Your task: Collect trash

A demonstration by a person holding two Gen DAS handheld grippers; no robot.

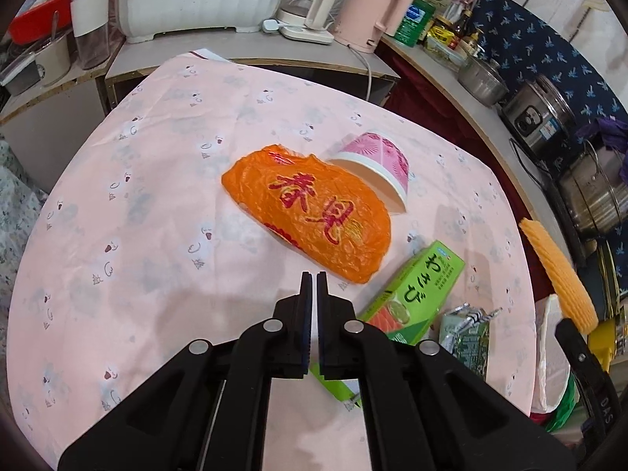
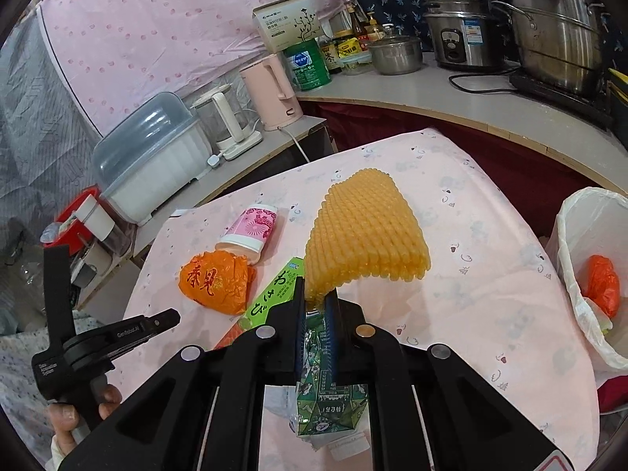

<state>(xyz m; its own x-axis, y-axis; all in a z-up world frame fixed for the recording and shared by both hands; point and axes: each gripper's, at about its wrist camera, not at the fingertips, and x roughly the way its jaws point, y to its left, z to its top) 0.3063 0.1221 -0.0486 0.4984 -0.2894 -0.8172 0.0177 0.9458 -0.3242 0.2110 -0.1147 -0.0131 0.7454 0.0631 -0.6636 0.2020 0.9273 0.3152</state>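
My right gripper [image 2: 317,294] is shut on a yellow foam net sleeve [image 2: 363,231] and holds it above the pink tablecloth [image 2: 490,274]; the sleeve also shows in the left wrist view [image 1: 557,271]. My left gripper [image 1: 313,276] is shut and empty, just short of an orange plastic bag [image 1: 310,216]. A pink paper cup [image 1: 376,165] lies on its side behind the bag. A green wasabi box [image 1: 416,294] and a crumpled green carton [image 1: 467,337] lie to the right. The carton lies under my right gripper [image 2: 329,404].
A bin with a white liner [image 2: 577,274] stands at the table's right edge with an orange bag [image 2: 600,282] inside. Kettles [image 2: 271,94], a dish box [image 2: 153,157], pots [image 2: 549,27] and jars crowd the counters behind.
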